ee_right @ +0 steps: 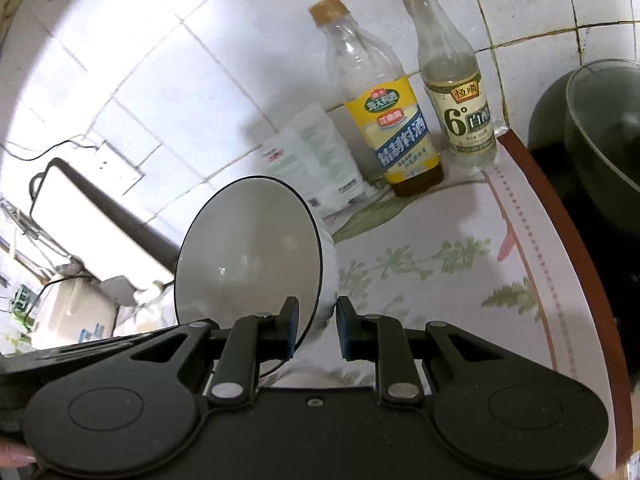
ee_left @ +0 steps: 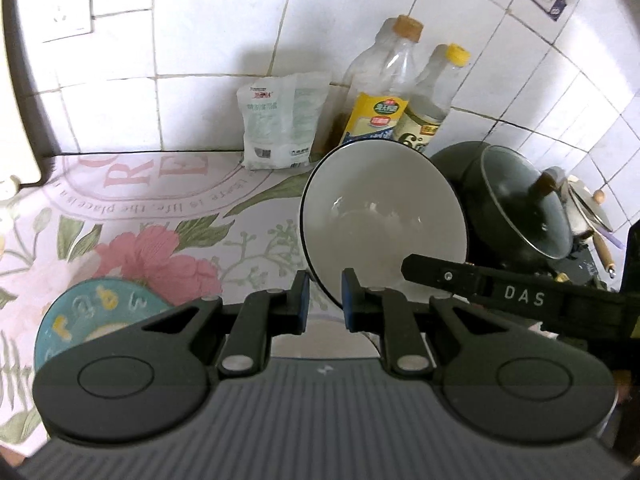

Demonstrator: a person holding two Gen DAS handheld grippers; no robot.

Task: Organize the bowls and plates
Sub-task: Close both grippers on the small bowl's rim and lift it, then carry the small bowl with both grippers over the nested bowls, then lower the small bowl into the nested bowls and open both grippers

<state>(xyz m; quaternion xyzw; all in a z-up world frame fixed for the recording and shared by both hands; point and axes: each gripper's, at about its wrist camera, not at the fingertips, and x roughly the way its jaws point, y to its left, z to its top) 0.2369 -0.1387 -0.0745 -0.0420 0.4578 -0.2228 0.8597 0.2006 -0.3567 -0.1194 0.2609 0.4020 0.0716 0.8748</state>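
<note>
A white bowl with a dark rim (ee_left: 382, 224) is held tilted above the floral counter. My left gripper (ee_left: 324, 300) straddles its lower rim with the blue pads (ee_left: 304, 300) close on either side. In the right wrist view the same bowl (ee_right: 248, 256) stands on edge, and my right gripper (ee_right: 318, 330) straddles its rim too. The right gripper's black finger (ee_left: 480, 284) reaches in from the right in the left wrist view. A blue patterned plate (ee_left: 92, 316) lies on the counter at lower left, partly hidden by my left gripper.
Two bottles (ee_left: 384, 92) (ee_right: 384, 108) and a white pouch (ee_left: 284, 124) stand against the tiled wall. A dark pot with a glass lid (ee_left: 516, 204) sits on the stove at right. A white appliance (ee_right: 92, 208) and a socket (ee_left: 68, 4) are at left.
</note>
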